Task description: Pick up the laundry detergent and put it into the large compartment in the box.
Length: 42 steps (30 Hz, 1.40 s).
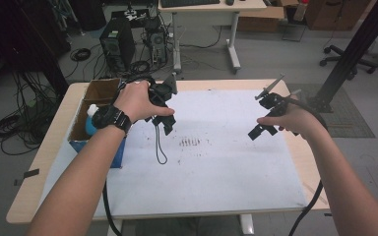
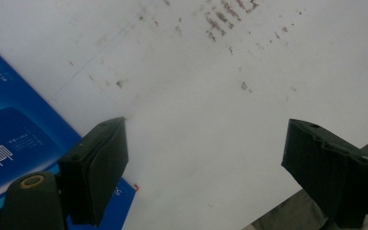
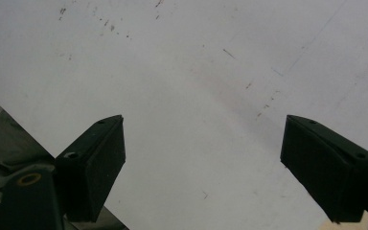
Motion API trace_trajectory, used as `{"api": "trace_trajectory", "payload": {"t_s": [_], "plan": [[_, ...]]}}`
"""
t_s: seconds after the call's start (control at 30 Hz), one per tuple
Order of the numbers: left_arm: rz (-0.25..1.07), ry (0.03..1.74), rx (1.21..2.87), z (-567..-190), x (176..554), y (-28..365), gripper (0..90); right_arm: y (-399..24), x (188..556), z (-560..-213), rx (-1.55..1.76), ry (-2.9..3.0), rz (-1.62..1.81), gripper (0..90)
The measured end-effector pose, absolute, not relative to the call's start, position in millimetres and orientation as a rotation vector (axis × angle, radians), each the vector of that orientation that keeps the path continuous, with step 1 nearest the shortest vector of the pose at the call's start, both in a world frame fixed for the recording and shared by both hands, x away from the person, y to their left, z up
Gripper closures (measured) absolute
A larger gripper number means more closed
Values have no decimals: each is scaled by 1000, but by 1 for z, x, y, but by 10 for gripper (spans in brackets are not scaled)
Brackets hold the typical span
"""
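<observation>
From the high view, both forearms reach in from the bottom edge and hold their tools above a white mat [image 1: 216, 162] on the table. The left hand [image 1: 137, 101], a dark watch at its wrist, is curled over the left gripper [image 1: 166, 125], which tips downward just beside an open cardboard box [image 1: 98, 93] with blue sides — nothing sits between its jaws. The right hand [image 1: 288, 120] holds the right gripper [image 1: 260, 132] near the mat's right edge, nose angled down and inward, well apart from the left one.

In the left gripper view, the two black jaws stand wide apart over bare, speckled mat, with the box's blue printed side [image 2: 14, 143] at the lower left, near the left jaw.

In the right gripper view, the jaws likewise stand wide apart — only scuffed white mat [image 3: 196, 96] lies between them, and they hold nothing.
</observation>
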<state>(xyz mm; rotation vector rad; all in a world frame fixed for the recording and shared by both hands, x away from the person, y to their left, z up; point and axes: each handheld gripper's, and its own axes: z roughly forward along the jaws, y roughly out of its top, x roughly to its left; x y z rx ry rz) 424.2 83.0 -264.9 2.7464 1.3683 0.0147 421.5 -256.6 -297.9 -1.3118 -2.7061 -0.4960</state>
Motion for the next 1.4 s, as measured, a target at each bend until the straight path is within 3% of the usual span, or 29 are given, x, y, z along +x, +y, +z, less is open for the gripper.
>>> {"api": "trace_trajectory", "payload": {"t_s": [1.4], "plan": [[-12,1388,2733,-269,420,89,158,-257,419,-297,-1310,-2705,-503,157]]}}
